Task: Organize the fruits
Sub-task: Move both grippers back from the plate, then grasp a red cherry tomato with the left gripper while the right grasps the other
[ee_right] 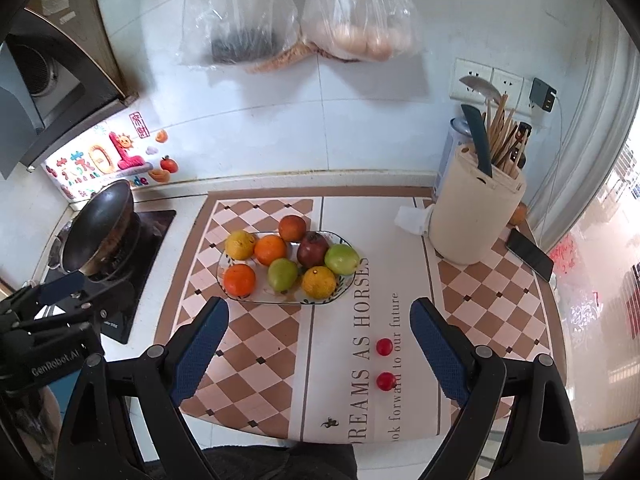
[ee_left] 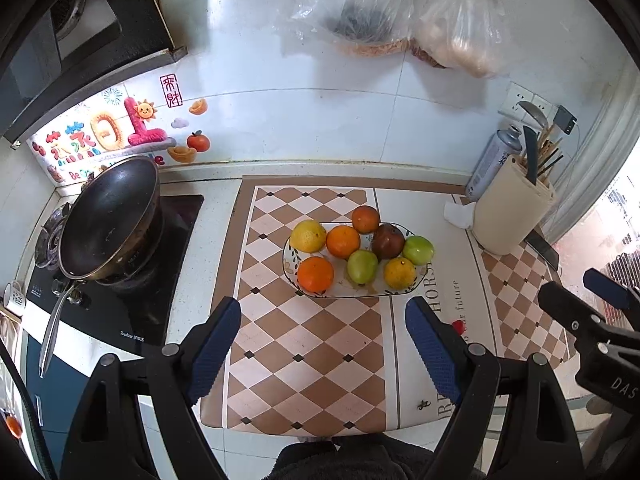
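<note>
A patterned plate (ee_left: 291, 258) (ee_right: 224, 264) on the checkered mat holds several fruits: oranges (ee_left: 315, 274) (ee_right: 239, 279), a yellow citrus (ee_left: 307, 235) (ee_right: 240, 244), two green fruits (ee_left: 362, 266) (ee_right: 283, 274) and a dark red one (ee_left: 387, 241) (ee_right: 312, 254). Two small red cherry tomatoes (ee_right: 384, 347) (ee_right: 386, 381) lie on the mat in front of the plate; one peeks out in the left wrist view (ee_left: 457, 325). My left gripper (ee_left: 323, 354) is open and empty, above the mat before the plate. My right gripper (ee_right: 320, 354) is open and empty, with the tomatoes between its fingers' lines.
A black wok (ee_left: 110, 220) (ee_right: 98, 228) sits on the stove at left. A cream utensil holder (ee_left: 512, 210) (ee_right: 474, 216), a spray can (ee_left: 492, 164) and a phone (ee_right: 530, 254) stand at right. Plastic bags (ee_right: 296, 8) hang on the wall.
</note>
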`<state>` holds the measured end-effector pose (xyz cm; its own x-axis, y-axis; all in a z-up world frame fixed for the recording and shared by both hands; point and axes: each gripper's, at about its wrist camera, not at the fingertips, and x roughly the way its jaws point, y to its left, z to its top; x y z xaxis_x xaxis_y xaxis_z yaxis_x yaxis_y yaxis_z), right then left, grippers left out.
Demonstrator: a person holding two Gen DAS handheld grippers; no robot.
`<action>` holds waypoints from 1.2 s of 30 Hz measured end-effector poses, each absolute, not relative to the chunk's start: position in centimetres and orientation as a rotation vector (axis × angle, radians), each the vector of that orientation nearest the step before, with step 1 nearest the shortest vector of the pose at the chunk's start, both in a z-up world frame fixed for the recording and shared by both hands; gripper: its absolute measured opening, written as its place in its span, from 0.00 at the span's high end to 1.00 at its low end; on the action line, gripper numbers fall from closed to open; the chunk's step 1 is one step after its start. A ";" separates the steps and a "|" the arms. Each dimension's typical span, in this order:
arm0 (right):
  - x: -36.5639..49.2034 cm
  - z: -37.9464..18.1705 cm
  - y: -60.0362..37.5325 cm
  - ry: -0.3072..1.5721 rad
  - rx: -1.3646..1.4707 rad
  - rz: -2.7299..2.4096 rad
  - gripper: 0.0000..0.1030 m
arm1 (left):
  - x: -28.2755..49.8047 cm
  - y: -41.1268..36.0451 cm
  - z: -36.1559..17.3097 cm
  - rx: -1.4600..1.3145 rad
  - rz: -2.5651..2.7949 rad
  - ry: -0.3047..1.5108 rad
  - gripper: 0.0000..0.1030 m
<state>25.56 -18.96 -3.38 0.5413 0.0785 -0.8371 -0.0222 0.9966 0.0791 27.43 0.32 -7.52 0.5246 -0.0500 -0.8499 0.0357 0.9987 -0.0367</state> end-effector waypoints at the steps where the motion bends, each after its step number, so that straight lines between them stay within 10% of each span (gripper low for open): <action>1: 25.5 -3.2 -18.9 0.995 0.063 0.061 0.08 | 27.2 0.3 -7.4 -0.015 -0.054 1.015 0.18; 16: 25.4 -3.4 -19.4 0.997 0.105 0.079 0.07 | 26.6 0.1 -6.7 -0.041 -0.061 0.995 0.18; 18: 25.7 -3.9 -20.2 1.001 0.135 0.080 0.04 | 27.0 -0.1 -6.9 -0.041 -0.064 1.002 0.05; 27: 27.5 -13.6 -28.8 1.142 0.278 -0.063 0.05 | 30.5 -3.7 -12.0 0.071 -0.007 1.051 0.02; 36: 26.9 -31.9 -32.6 1.452 0.450 -0.115 0.44 | 33.9 -11.1 -23.7 0.283 -0.058 1.271 0.02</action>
